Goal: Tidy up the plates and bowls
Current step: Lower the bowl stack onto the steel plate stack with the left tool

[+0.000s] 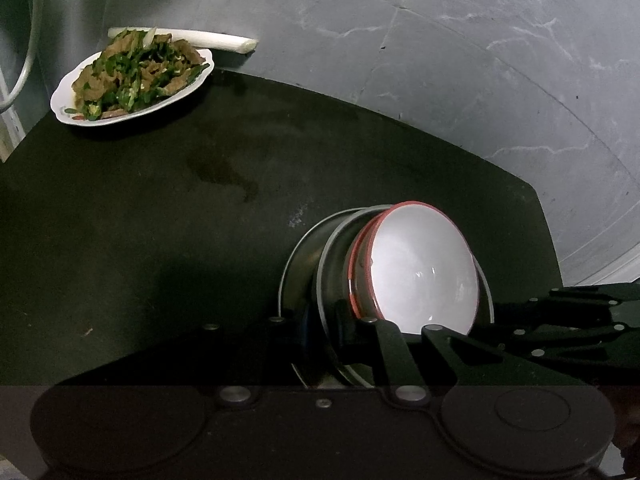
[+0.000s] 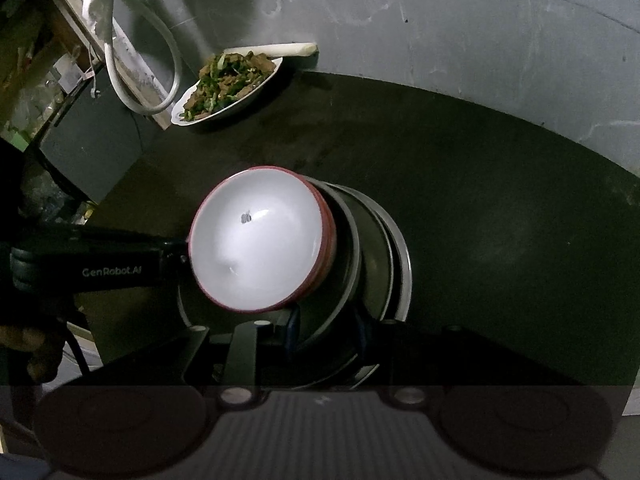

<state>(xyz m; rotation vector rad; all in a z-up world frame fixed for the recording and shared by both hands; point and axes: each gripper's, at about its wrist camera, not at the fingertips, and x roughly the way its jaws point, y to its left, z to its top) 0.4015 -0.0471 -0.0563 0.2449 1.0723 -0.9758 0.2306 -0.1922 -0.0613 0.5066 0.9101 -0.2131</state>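
A dark, matte, rounded table top (image 1: 168, 208) fills most of both wrist views, with a faint dried stain (image 1: 224, 172) near its middle. Beyond its far edge stands a grey stone-like wall (image 1: 460, 60) veined with pale streaks and crossed by thin seams.

At the far left of the table sits a white plate of stir-fried greens and meat (image 1: 132, 80), and just behind it a pale leek stalk (image 1: 208, 38) lies against the wall. In the right wrist view a grey hose (image 2: 160, 80) loops down at far left beside a dark box (image 2: 92, 144) and cluttered shelves.

Near the middle front of the table stands a stack of bowls: a white bowl with a red rim (image 2: 256, 240) nested on top of dark metal bowls (image 2: 372, 264), which rest on the table.

The left gripper (image 1: 404, 332) is closed narrowly on the near rim of the red-rimmed bowl, one finger inside and one outside. The right gripper (image 2: 316, 328) reaches to the metal bowls from the near side, its fingers straddling their rim; I cannot tell whether they actually clamp it.
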